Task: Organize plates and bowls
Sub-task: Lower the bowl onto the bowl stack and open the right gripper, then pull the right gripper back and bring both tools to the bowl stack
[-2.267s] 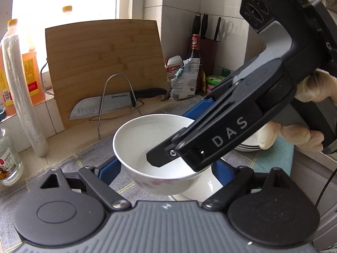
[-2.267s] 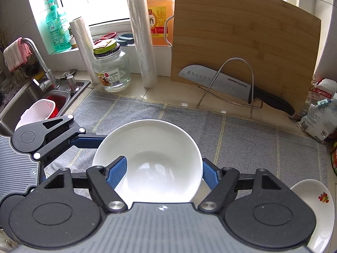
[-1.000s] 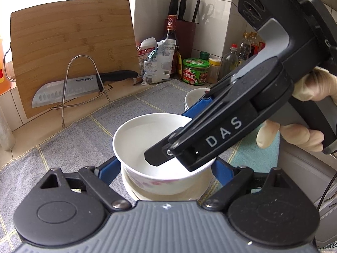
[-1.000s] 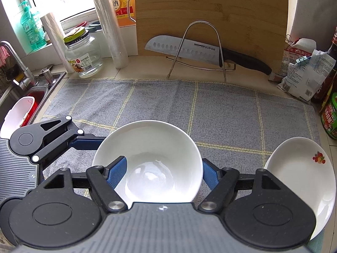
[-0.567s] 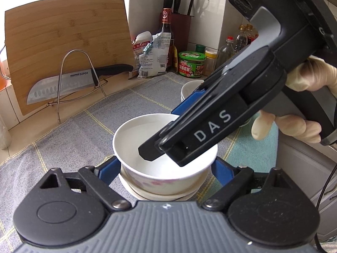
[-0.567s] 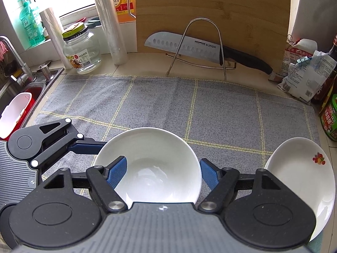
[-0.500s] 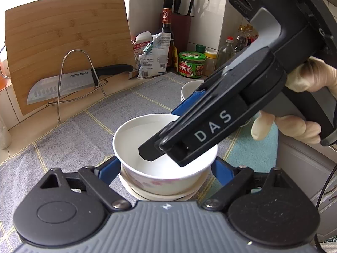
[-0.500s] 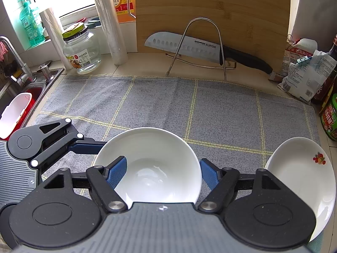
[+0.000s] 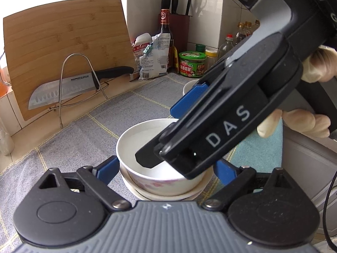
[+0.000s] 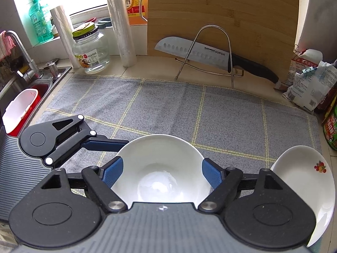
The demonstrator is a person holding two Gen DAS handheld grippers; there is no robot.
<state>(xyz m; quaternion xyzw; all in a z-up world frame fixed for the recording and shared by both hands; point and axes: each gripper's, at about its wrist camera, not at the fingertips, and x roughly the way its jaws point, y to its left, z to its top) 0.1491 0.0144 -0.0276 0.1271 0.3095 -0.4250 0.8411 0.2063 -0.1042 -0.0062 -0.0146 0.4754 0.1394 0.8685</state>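
Both the left gripper (image 9: 166,168) and the right gripper (image 10: 162,171) had just widened off the bowl (image 10: 160,166), pads apparently clear. It sat nested in another dish (image 9: 168,193) left of the fruit-print plate (image 10: 303,187), seemingly released.

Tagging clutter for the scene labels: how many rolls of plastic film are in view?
2. Both stand upright at the back by the window: the taller clear film roll between the glass jar and the bamboo cutting board, the shorter roll left of the jar. Others may be hidden.
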